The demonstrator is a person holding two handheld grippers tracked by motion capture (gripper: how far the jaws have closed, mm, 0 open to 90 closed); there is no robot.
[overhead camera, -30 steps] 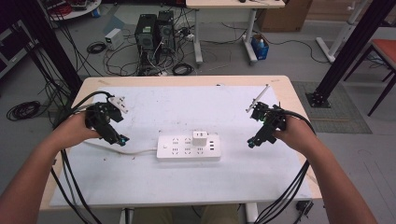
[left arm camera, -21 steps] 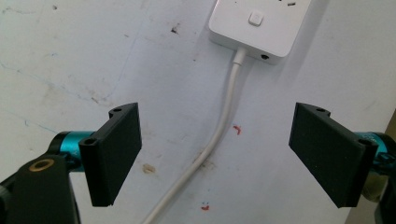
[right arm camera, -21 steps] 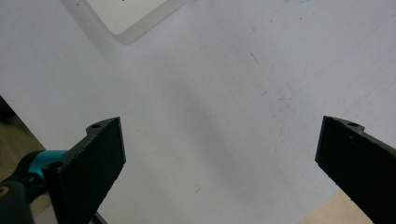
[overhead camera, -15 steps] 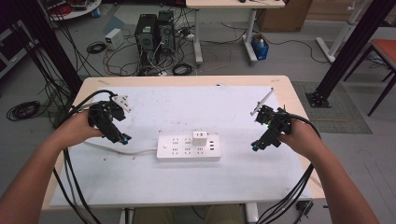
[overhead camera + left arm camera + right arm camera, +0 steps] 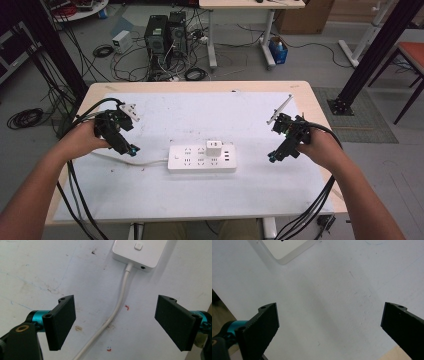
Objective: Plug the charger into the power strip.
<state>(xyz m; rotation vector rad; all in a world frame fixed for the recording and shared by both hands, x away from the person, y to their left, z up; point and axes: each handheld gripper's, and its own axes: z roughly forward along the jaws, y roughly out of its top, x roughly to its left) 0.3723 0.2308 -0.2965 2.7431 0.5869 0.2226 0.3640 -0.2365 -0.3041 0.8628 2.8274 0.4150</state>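
Note:
A white power strip [image 5: 201,157] lies flat in the middle of the white table cover, with a white plug adapter [image 5: 214,148] seated in its top row. Its white cord [image 5: 150,161] runs off to the left. My left gripper [image 5: 131,149] hovers over that cord just left of the strip. In the left gripper view its jaws stand open [image 5: 117,325], the cord [image 5: 117,307] passes on the table between them untouched, and the strip's switch end [image 5: 140,252] lies ahead. My right gripper [image 5: 272,157] hangs open to the right of the strip; its view [image 5: 329,327] has bare cover between the jaws and a strip corner [image 5: 287,248].
The white cover [image 5: 210,200] leaves a wooden table rim [image 5: 200,86] bare around it; the rim [image 5: 407,352] sits close behind the right gripper. Black cables trail from both grippers over the near edge. Computer towers [image 5: 165,35] and loose cables sit on the floor beyond the table.

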